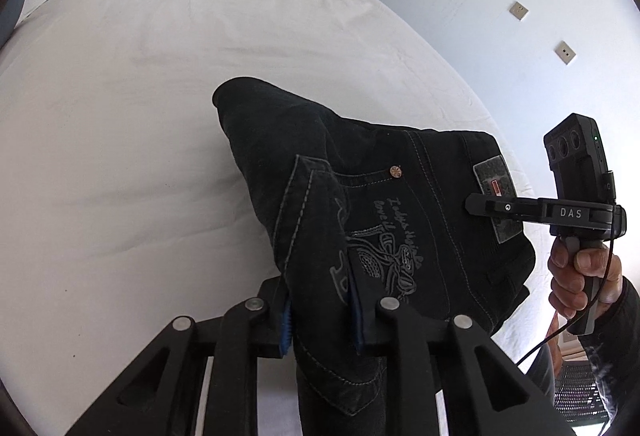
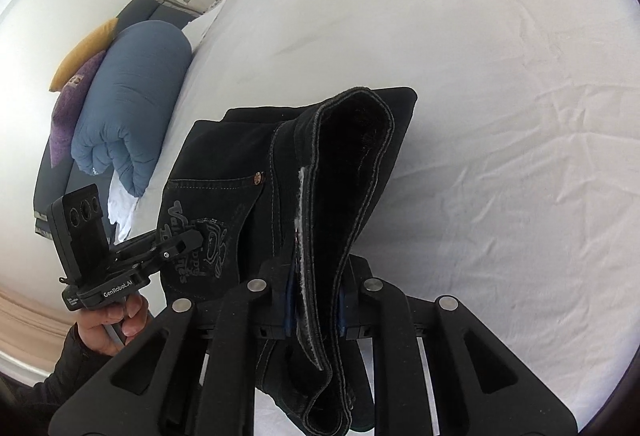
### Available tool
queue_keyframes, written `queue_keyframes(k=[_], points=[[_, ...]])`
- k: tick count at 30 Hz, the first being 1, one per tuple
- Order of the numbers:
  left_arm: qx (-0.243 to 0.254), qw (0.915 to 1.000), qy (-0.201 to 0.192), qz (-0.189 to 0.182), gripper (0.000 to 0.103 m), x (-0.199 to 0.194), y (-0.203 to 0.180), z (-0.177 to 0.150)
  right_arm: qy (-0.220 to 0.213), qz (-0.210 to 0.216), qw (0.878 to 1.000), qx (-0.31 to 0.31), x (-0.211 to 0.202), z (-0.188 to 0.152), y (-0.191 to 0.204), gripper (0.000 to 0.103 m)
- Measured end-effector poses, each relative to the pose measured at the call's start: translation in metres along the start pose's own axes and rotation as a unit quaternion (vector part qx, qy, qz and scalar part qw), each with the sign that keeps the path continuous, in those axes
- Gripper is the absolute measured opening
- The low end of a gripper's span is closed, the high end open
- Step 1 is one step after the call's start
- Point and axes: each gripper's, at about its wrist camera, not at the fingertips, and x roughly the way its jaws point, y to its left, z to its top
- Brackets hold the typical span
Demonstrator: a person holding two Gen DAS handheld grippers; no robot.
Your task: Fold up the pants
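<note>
Black denim fills the near view: one pair of pants (image 1: 384, 220), folded over, held up above the bed (image 1: 140, 95) by two grippers. Nearest, the left gripper (image 1: 322, 320) pinches a stitched pocket edge; the right gripper (image 2: 314, 310) pinches the thick waistband fold. Each tool sits in a bare fist, the right hand (image 1: 580, 276) and left hand (image 2: 112, 320) gripping handles from opposite sides. Grey embroidery, one copper rivet and one patch mark the seat. Farther off lie one rolled blue duvet (image 2: 132, 103) and two cushions (image 2: 76, 75).
</note>
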Motion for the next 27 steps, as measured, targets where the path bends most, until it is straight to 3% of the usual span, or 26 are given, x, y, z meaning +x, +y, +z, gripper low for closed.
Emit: queue_keyframes(k=[5, 7, 10, 12, 13, 15, 19, 22, 27], points=[[-0.002, 0.9997, 0.011, 0.022, 0.045, 0.025, 0.008, -0.003, 0.022, -0.003, 0.999, 0.031, 0.026, 0.001, -0.045, 0.022], [0.003, 0.9992, 0.009, 0.04, 0.052, 0.027, 0.007, -0.006, 0.012, 0.024, 0.999, 0.047, 0.026, -0.002, -0.059, 0.024], [0.012, 0.998, 0.0, 0.062, 0.055, 0.024, 0.002, -0.008, 0.001, 0.03, 0.998, 0.048, 0.015, -0.008, -0.068, 0.028], [0.019, 0.9967, -0.006, 0.079, 0.06, 0.019, -0.005, -0.008, -0.002, 0.021, 0.999, 0.047, 0.011, -0.009, -0.064, 0.036], [0.023, 0.9959, -0.011, 0.087, 0.062, 0.015, -0.008, -0.009, -0.007, 0.017, 0.999, 0.045, 0.008, -0.01, -0.057, 0.049], [0.031, 0.9942, -0.022, 0.101, 0.067, 0.004, -0.012, -0.014, -0.023, 0.002, 0.999, 0.038, -0.004, -0.017, -0.049, 0.056], [0.044, 0.9906, -0.053, 0.118, 0.082, -0.023, -0.026, -0.025, -0.045, -0.038, 0.998, 0.017, -0.04, -0.031, -0.036, 0.056], [0.046, 0.9857, -0.089, 0.135, 0.102, -0.051, -0.04, -0.035, -0.068, -0.066, 0.995, -0.005, -0.068, -0.052, -0.012, 0.057], [0.024, 0.9672, -0.172, 0.185, 0.103, -0.107, -0.06, -0.064, -0.134, -0.143, 0.979, -0.049, -0.121, -0.1, 0.038, 0.057]])
